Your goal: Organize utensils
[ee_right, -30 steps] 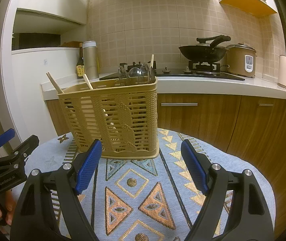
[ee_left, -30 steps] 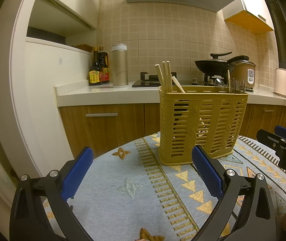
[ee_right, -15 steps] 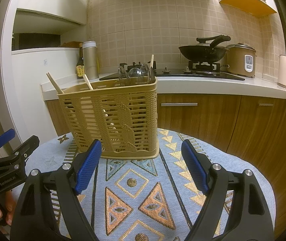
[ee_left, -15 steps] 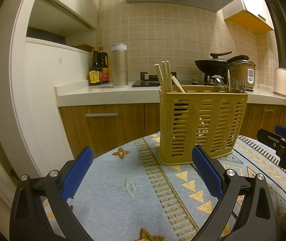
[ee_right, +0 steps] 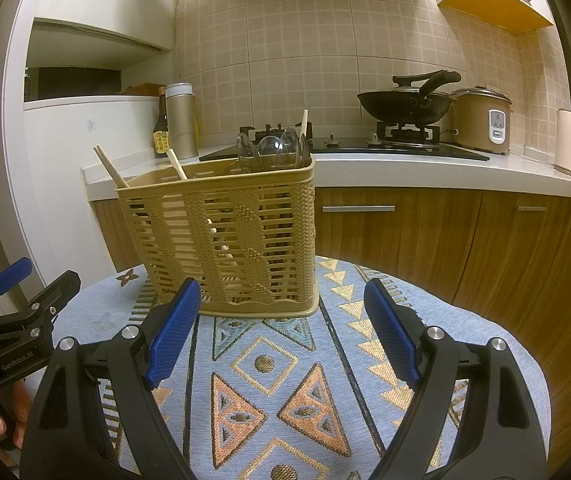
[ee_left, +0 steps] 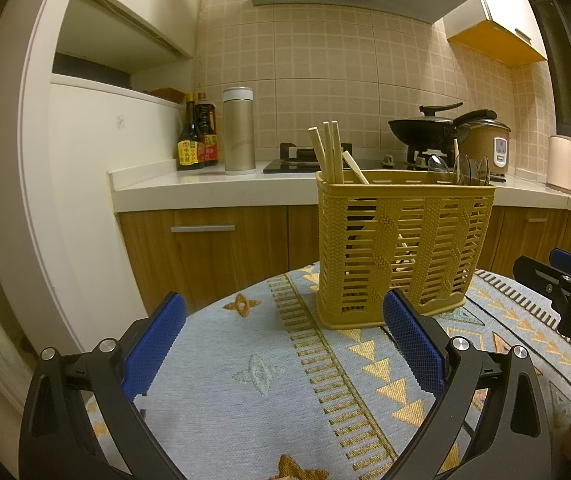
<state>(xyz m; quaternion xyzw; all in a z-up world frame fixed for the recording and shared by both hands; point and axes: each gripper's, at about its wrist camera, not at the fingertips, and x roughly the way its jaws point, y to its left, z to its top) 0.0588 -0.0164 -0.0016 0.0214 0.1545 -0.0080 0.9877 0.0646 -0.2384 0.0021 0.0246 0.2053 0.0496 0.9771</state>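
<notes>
A yellow plastic utensil basket (ee_left: 401,252) stands upright on a round table with a patterned blue cloth (ee_left: 245,380). Wooden chopsticks (ee_left: 329,152) stick out of its left end and clear spoons (ee_left: 465,168) out of its right end. My left gripper (ee_left: 283,332) is open and empty, just in front of the basket's left side. In the right wrist view the basket (ee_right: 225,236) stands ahead, with chopsticks (ee_right: 111,166) and spoons (ee_right: 273,148) in it. My right gripper (ee_right: 281,320) is open and empty, just before the basket's right corner.
A kitchen counter (ee_left: 205,184) runs behind the table, with sauce bottles (ee_left: 195,136), a steel flask (ee_left: 239,136), a wok (ee_left: 425,128), a rice cooker (ee_left: 489,144) and a kettle (ee_left: 563,164). Wooden cabinets (ee_right: 445,248) stand below. The other gripper shows at each view's edge (ee_right: 9,336).
</notes>
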